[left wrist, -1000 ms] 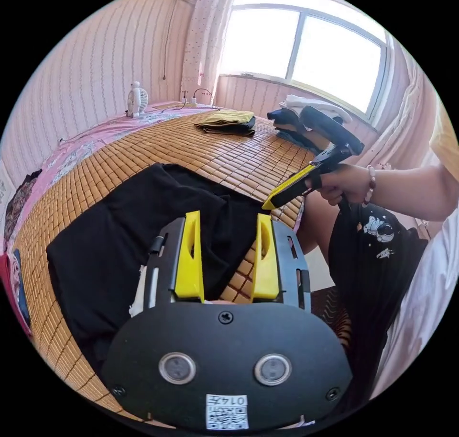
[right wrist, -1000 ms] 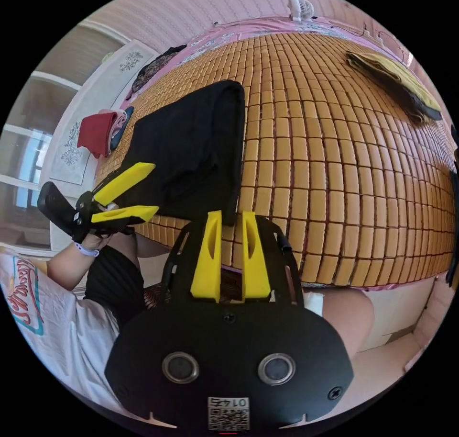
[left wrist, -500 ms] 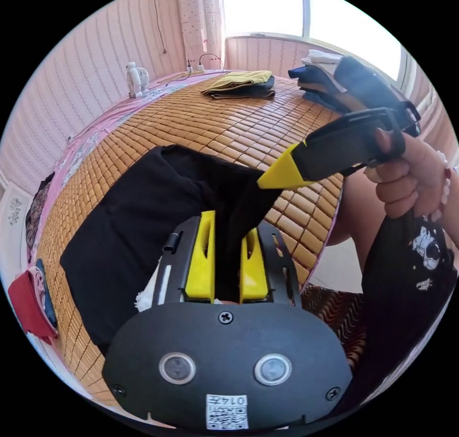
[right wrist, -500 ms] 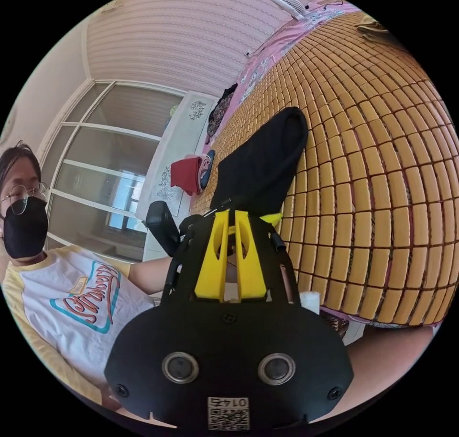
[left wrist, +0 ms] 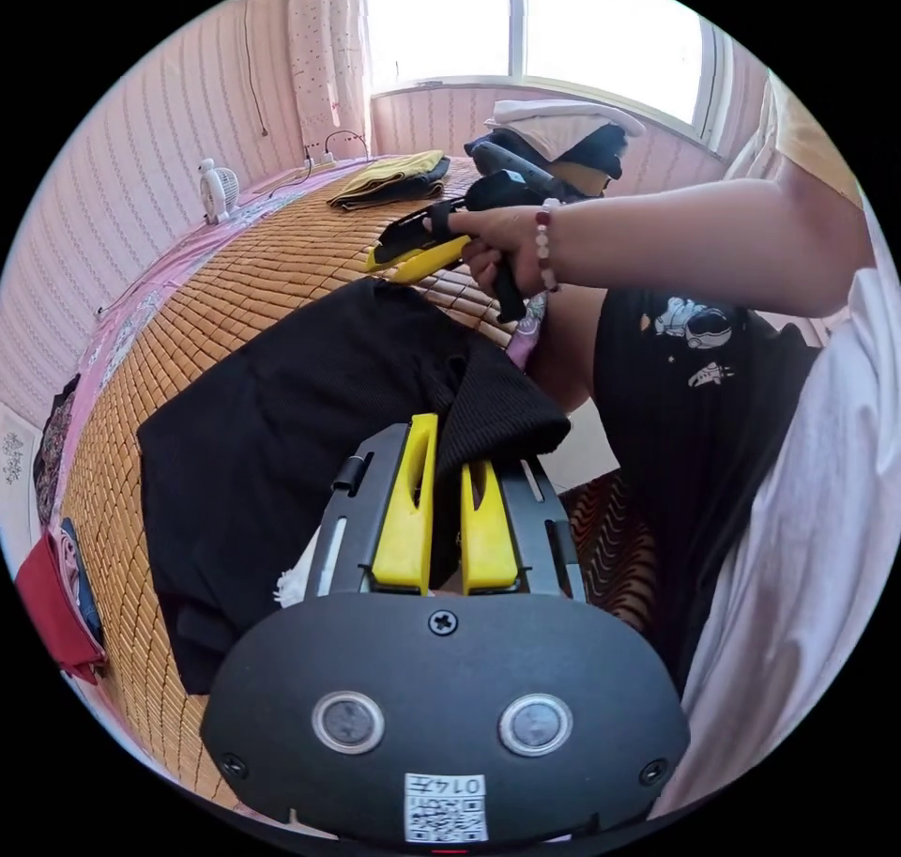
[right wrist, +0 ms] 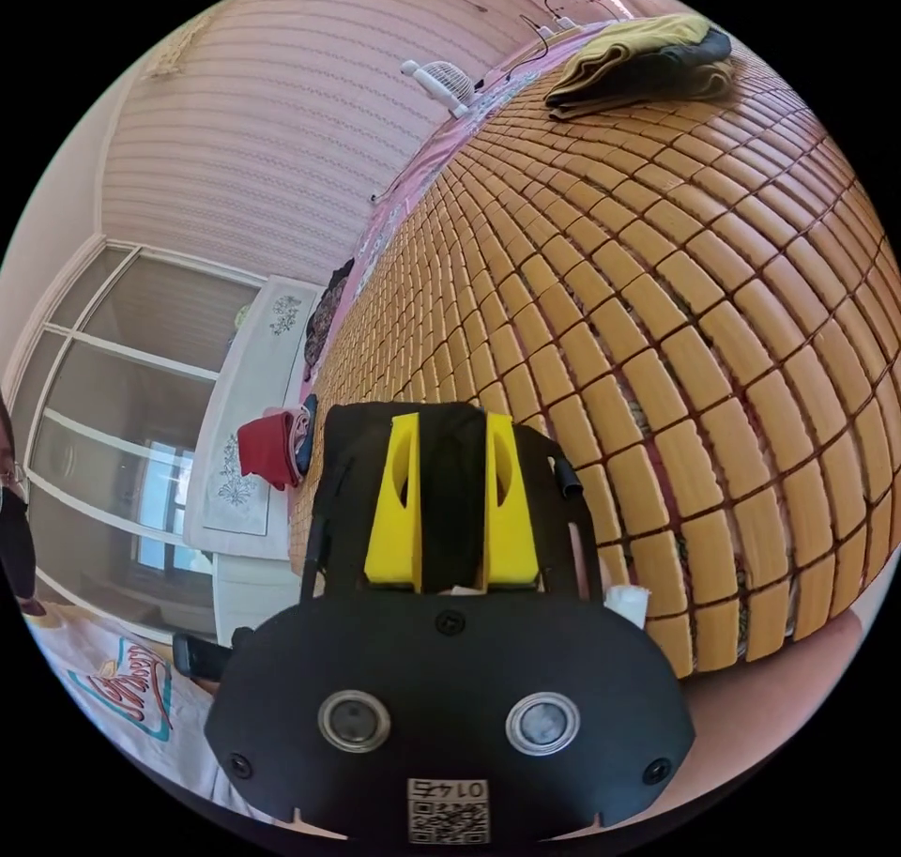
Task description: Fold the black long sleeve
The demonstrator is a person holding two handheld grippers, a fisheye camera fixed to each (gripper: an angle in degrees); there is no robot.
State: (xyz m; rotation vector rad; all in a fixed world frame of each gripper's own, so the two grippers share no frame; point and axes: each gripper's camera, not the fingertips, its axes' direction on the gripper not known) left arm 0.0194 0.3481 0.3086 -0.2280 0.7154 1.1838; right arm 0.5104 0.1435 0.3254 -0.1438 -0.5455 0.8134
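The black long sleeve (left wrist: 282,406) lies spread on a bamboo mat (left wrist: 244,266). Its near corner is lifted and bunched between the yellow jaws of my left gripper (left wrist: 449,444), which is shut on it. A hand holds my right gripper (left wrist: 380,256) low at the garment's far edge. In the right gripper view, black cloth (right wrist: 450,500) fills the gap between the jaws of the right gripper (right wrist: 450,420), which press on it from both sides.
Folded yellow and dark clothes (left wrist: 394,176) (right wrist: 648,54) sit far back on the mat. A taller stack of clothes (left wrist: 554,139) stands by the window. A small white fan (left wrist: 216,191) is at the far side and a red cloth (left wrist: 47,594) at the near left. The person's arm (left wrist: 676,237) crosses above the mat's edge.
My left gripper went from open to shut on the garment's near corner and lifted it. My right gripper moved from the near edge to the far edge and now has black cloth between its jaws.
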